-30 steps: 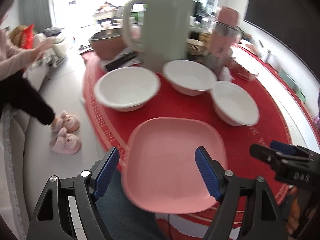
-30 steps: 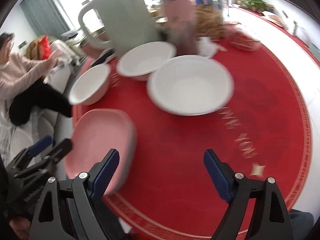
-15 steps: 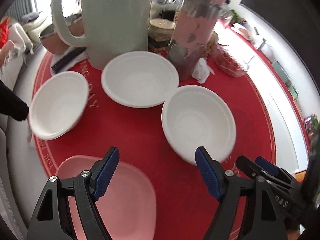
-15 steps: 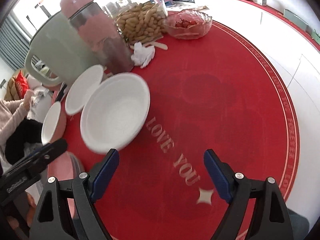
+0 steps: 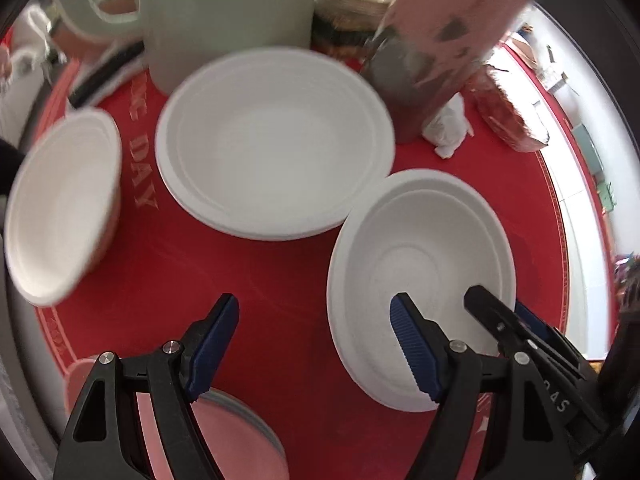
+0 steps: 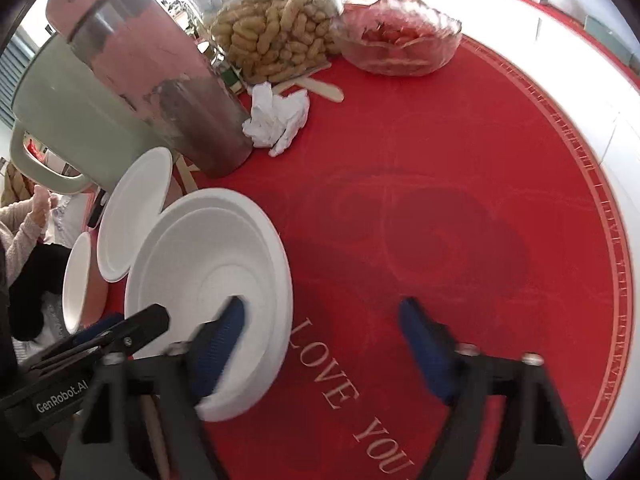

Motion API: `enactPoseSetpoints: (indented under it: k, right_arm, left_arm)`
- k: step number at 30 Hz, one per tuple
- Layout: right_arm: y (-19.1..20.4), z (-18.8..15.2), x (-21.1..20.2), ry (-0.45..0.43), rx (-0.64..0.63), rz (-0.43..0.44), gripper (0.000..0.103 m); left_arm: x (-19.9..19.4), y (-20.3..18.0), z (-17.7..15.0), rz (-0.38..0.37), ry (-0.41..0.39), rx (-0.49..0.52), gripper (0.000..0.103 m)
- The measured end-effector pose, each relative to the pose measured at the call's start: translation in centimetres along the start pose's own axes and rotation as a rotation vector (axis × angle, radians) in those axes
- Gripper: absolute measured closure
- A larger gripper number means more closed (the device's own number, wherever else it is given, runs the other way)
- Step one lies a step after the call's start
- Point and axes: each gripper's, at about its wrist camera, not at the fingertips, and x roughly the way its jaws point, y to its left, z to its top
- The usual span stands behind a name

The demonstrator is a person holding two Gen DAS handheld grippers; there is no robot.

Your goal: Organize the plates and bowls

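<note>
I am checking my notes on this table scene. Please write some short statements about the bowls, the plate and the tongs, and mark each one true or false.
1. Three white bowls sit on the red mat. True.
2. The bowls are already stacked. False: each stands alone.
3. The right tongs have one finger inside the nearest bowl. True.
4. The left tongs clamp the pink plate. False: they are open above the mat.
5. The pitcher is blue. False: pale green.

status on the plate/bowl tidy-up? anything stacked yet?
Nothing stacked: three white bowls sit apart on the red mat, pink plate alone. In hand: nothing; the right gripper, jaws closing, straddles the near bowl's rim; left gripper open. All nesting remains.
</note>
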Motion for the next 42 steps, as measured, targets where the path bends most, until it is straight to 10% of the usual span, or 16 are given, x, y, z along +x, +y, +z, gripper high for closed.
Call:
enactPoseSetpoints:
  k: [4, 9, 29, 32, 35, 36, 39, 42]
  right_arm:
    - [0.1, 0.0, 0.4, 0.015, 0.010, 0.031, 0.076]
    - [0.2, -0.9, 0.7, 0.052, 0.019, 0.107, 0.091]
    - [-12.0, -7.4, -7.3, -0.017, 0.130, -0.055, 0.090]
    - [-13.0, -7.6, -7.7, -0.030, 0.154, -0.038, 0.090]
    - [-13.1, -7.3, -7.9, -0.044, 0.166, -0.035, 0.089]
    - [-13.2, -7.2, -8.1, -0.049, 0.174, -0.037, 0.084]
    - [-13.5, -7.3, -9.6, -0.112, 0.189, -0.050, 0.003]
    - [-12.6, -6.9, -11.8, -0.186, 0.161, -0.098, 0.004]
  left_arm:
    - [0.9, -0.4, 0.1, 0.005, 0.026, 0.004, 0.047]
    - [1.0, -2.3, -0.2, -0.028, 0.033, 0.053, 0.083]
    - [1.0, -16.3, -11.1, -0.045, 0.030, 0.378, 0.081]
    - [0.5, -16.8, -11.6, -0.046, 0.001, 0.392, 0.070]
    - [-1.2, -15.8, -12.0, -0.039, -0.064, 0.391, 0.032]
    - [-1.8, -15.5, -12.3, -0.037, -0.089, 0.387, 0.027]
    - [-4.1, -13.6, -12.8, -0.059, -0.136, 0.381, 0.025]
    - [-6.3, -11.2, -13.6, -0.103, -0.152, 0.392, 0.025]
